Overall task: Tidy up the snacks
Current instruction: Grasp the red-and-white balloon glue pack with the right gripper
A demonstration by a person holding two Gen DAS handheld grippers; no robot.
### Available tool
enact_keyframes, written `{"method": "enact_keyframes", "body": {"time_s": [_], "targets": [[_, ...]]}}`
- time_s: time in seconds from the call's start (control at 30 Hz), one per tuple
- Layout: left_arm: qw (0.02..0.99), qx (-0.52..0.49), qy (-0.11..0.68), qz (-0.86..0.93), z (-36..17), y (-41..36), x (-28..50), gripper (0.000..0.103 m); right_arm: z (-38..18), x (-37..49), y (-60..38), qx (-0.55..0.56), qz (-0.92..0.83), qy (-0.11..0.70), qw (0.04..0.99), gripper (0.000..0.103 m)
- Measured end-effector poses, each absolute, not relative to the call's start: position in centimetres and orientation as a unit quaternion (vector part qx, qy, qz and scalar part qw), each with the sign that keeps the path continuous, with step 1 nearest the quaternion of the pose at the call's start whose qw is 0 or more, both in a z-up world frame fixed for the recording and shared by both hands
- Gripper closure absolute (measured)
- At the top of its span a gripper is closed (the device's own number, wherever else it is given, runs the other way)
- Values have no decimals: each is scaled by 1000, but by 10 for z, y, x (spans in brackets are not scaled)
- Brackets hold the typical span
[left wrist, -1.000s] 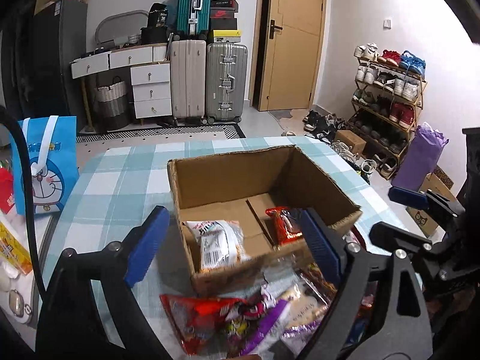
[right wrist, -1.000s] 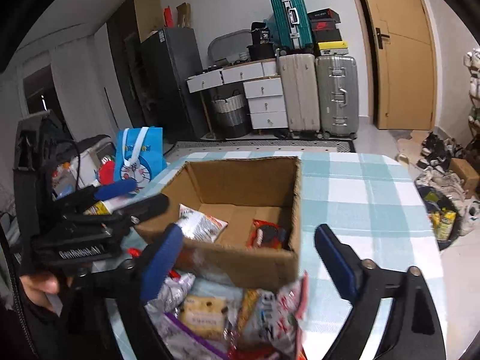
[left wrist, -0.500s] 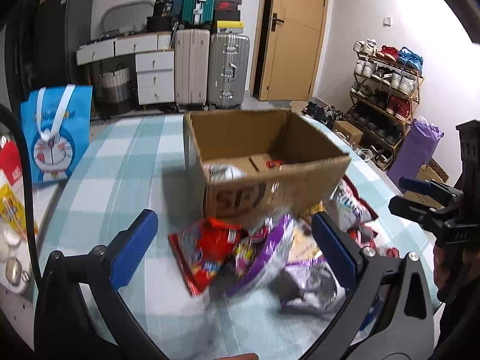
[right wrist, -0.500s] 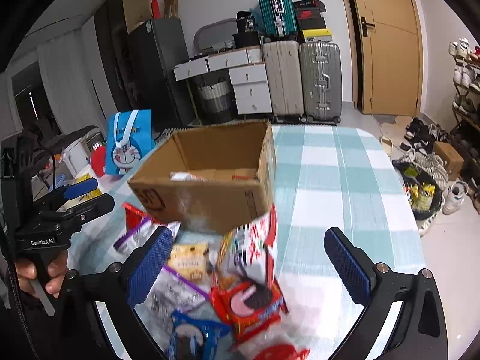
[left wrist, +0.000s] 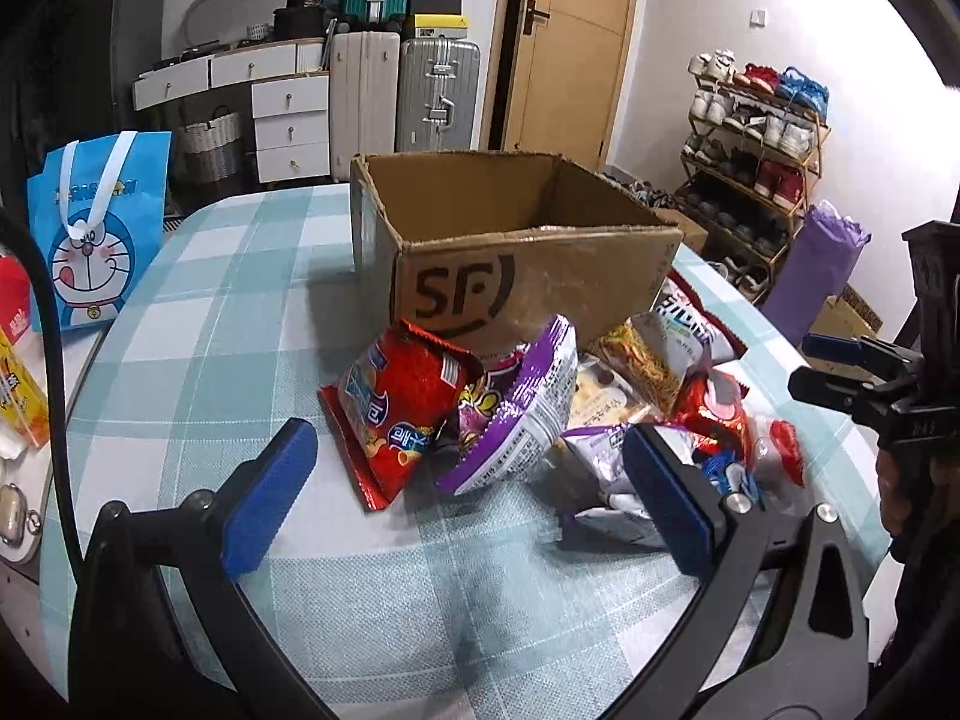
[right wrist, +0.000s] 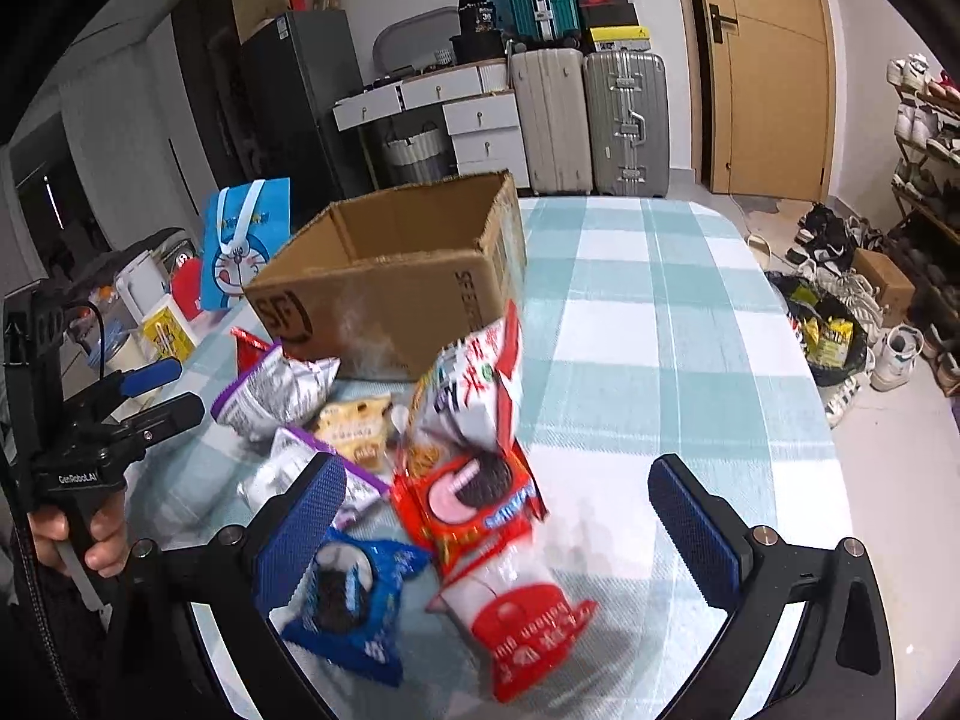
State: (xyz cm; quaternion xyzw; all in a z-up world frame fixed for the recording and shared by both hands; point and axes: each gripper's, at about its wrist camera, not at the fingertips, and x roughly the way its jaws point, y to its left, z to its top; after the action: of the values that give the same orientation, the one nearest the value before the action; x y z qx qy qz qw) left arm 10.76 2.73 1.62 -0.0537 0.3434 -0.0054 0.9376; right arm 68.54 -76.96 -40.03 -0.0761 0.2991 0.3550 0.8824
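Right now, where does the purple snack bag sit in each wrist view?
Left wrist: purple snack bag at centre, leaning on the red chip bag, before the box's printed face.
Right wrist: left of centre, silver back showing, below the box corner.
Shared landmark: the cardboard box.

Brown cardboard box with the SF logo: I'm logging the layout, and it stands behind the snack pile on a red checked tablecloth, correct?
Not quite. The brown cardboard box stands behind the snack pile, but the tablecloth is light blue and white checked, as the left wrist view shows.
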Motion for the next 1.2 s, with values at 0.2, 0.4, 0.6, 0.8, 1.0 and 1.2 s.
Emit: {"method": "enact_keyframes", "body": {"time_s": [0.2, 0.4, 0.6, 0.8, 1.0, 1.2], "targets": [[937, -56, 344, -12, 16, 24, 106, 1, -419, 689, -771, -93, 354, 337, 868, 0], [933, -65, 353, -16, 12, 25, 109, 1, -431, 687, -769, -128, 369, 356, 849, 0], [932, -59, 356, -23, 8, 18, 111, 1, -447, 688, -771, -171, 365, 370, 837, 1], [932, -54, 358, -23, 4, 16, 110, 1, -460, 693, -771, -191, 359, 389, 826, 1], [931, -55, 359, -22, 2, 17, 112, 1, -464, 692, -769, -198, 365, 378, 827, 19], [931, -55, 361, -23, 1, 18, 112, 1, -464, 687, -767, -208, 374, 365, 827, 33]]}}
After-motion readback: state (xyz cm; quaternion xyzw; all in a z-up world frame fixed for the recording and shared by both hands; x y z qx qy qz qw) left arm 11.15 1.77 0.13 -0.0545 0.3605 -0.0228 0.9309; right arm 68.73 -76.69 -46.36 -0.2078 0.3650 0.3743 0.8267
